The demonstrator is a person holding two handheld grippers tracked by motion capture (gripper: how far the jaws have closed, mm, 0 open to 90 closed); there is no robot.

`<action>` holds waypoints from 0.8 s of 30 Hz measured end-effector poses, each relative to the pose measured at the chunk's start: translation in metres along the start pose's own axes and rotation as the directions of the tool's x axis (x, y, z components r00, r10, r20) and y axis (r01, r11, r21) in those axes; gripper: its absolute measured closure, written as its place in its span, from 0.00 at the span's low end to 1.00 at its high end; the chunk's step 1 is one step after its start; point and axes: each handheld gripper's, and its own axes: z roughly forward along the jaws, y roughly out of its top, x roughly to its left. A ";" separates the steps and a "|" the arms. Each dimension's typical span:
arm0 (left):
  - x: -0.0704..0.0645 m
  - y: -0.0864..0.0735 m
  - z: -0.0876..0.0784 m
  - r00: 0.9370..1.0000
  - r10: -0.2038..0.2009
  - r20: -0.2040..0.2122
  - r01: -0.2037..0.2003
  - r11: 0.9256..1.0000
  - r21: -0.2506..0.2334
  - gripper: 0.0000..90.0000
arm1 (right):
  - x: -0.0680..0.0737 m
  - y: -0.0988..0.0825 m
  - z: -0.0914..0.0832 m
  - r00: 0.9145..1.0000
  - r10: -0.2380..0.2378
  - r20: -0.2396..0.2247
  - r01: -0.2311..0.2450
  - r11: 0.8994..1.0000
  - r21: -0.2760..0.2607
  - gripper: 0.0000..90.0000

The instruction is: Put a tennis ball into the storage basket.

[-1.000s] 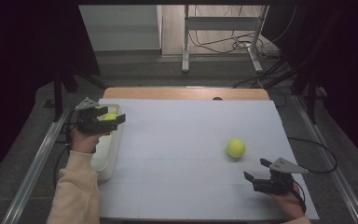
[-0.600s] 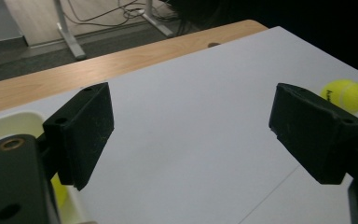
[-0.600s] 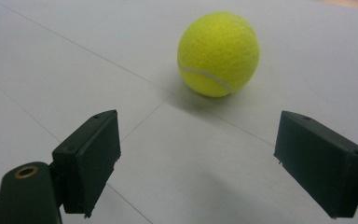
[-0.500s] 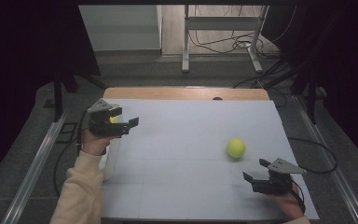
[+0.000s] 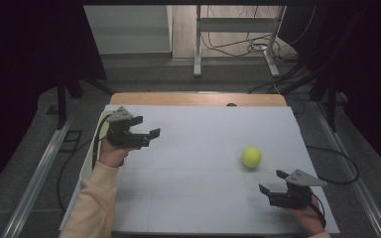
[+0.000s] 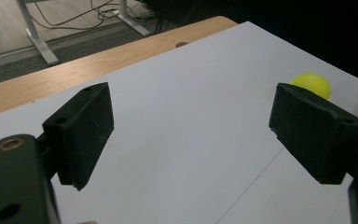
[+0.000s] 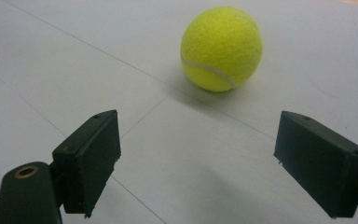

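A: Where was the tennis ball point(image 5: 251, 157) when you paused?

B: It lay on the white sheet point(image 5: 203, 148) that covers the table, toward your right side, resting free with nothing touching it. In your right gripper view the tennis ball point(image 7: 222, 47) sat ahead of the jaws, beyond their tips and not between them.

A: And your right gripper point(image 5: 274, 182)?

B: You held it low over the sheet, near the tennis ball and on your side of it. Its jaws stood wide apart and held nothing; bare sheet showed between them.

A: Your left gripper point(image 5: 148, 128)?

B: You held it well apart from the tennis ball, across the sheet at its left edge, the jaws pointing toward the ball. They were wide too, with nothing in them. In your left gripper view the tennis ball point(image 6: 311, 84) peeked out far off, partly hidden behind one jaw.

A: Anything else near the tennis ball?

B: Beyond it, the table's wooden edge point(image 5: 198, 99) showed past the far end of the sheet. A white bin point(image 5: 90, 157) sat off the sheet's left edge, just beside your left hand point(image 5: 110, 154), farthest from the ball.
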 end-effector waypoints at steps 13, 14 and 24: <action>-0.020 0.001 0.015 0.998 0.042 0.054 -0.042 0.999 0.011 0.16 | -0.002 0.000 0.003 1.000 0.000 -0.006 0.000 1.000 0.004 0.17; -0.021 0.001 0.016 0.998 0.043 0.055 -0.044 0.999 0.012 0.16 | -0.002 0.000 0.002 1.000 0.000 -0.005 0.000 1.000 0.002 0.17; -0.033 0.000 0.027 0.995 0.068 0.080 -0.071 0.997 0.041 0.16 | -0.001 0.001 0.001 1.000 -0.008 -0.007 0.008 1.000 0.002 0.17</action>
